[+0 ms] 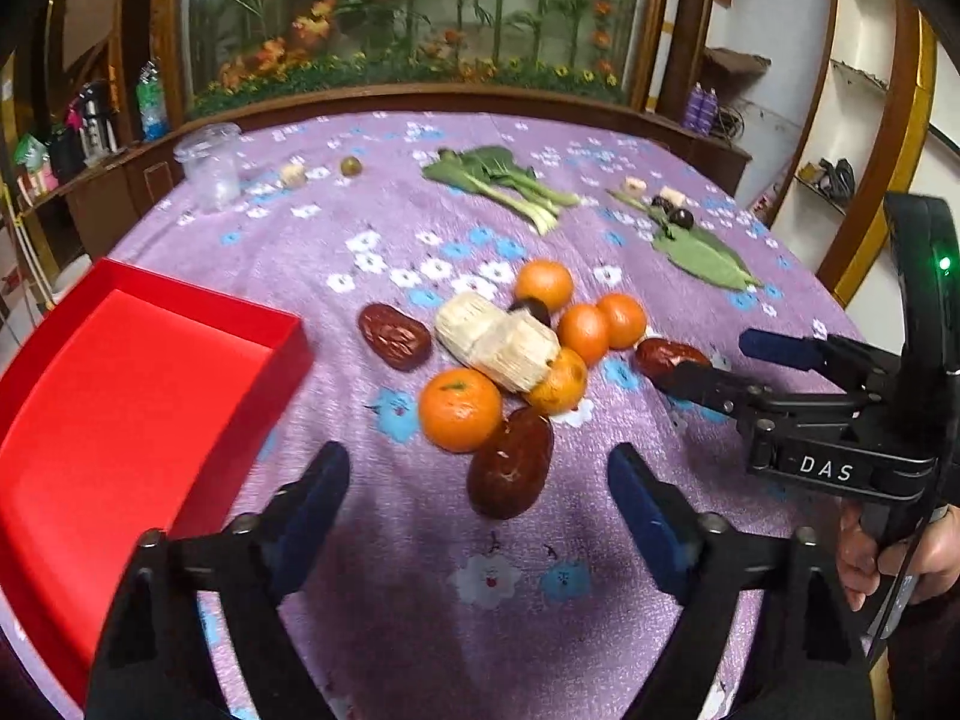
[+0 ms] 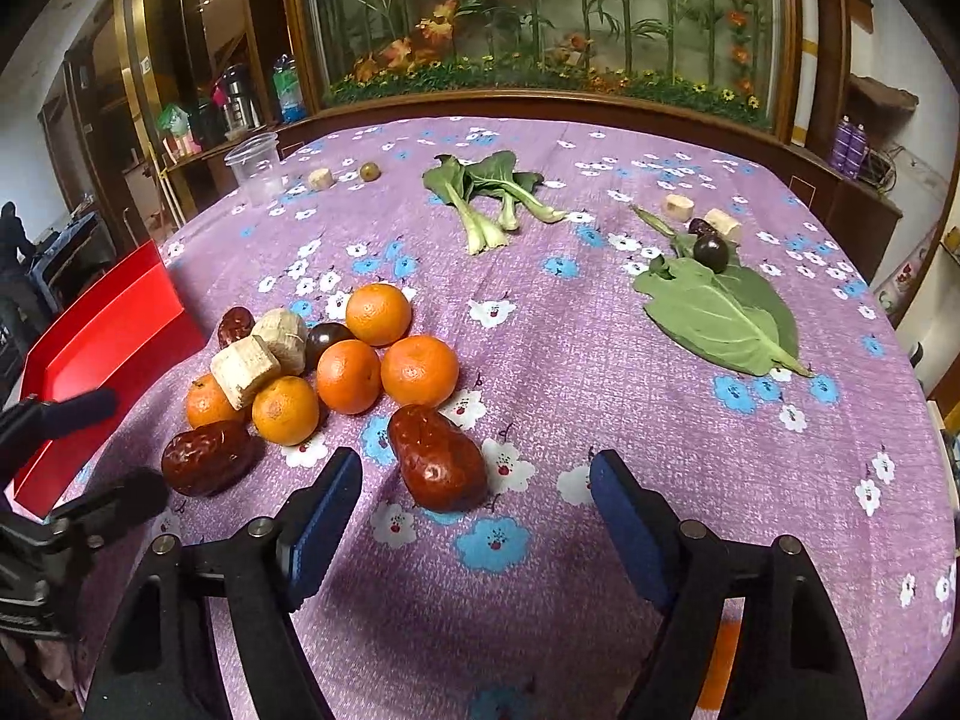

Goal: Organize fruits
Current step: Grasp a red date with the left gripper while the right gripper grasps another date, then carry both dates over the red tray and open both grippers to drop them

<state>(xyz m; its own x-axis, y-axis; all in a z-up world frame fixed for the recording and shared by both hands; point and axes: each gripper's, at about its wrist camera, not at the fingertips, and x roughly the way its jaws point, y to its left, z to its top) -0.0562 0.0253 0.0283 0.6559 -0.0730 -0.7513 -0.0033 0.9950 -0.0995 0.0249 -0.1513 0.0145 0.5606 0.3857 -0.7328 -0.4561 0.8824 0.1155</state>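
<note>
Several oranges (image 1: pixel 459 409) (image 2: pixel 418 369), three red dates (image 1: pixel 510 463) (image 2: pixel 437 457) and two pale sugarcane chunks (image 1: pixel 495 339) (image 2: pixel 245 371) lie in a heap on the purple floral cloth. A dark plum (image 2: pixel 327 339) sits among them. My left gripper (image 1: pixel 477 495) is open, with the nearest date just ahead between its fingers. My right gripper (image 2: pixel 475 489) is open, close to another date; it also shows in the left wrist view (image 1: pixel 714 360), open beside that date. A red tray (image 1: pixel 120 384) (image 2: pixel 102 336) lies empty at the left.
Bok choy (image 2: pixel 492 192) lies at the table's far middle. A large green leaf (image 2: pixel 720 312) with a dark plum (image 2: pixel 711 252) and pale chunks lies at the right. A clear plastic cup (image 2: pixel 255 168), a chunk and a small green fruit (image 2: pixel 369 171) stand far left.
</note>
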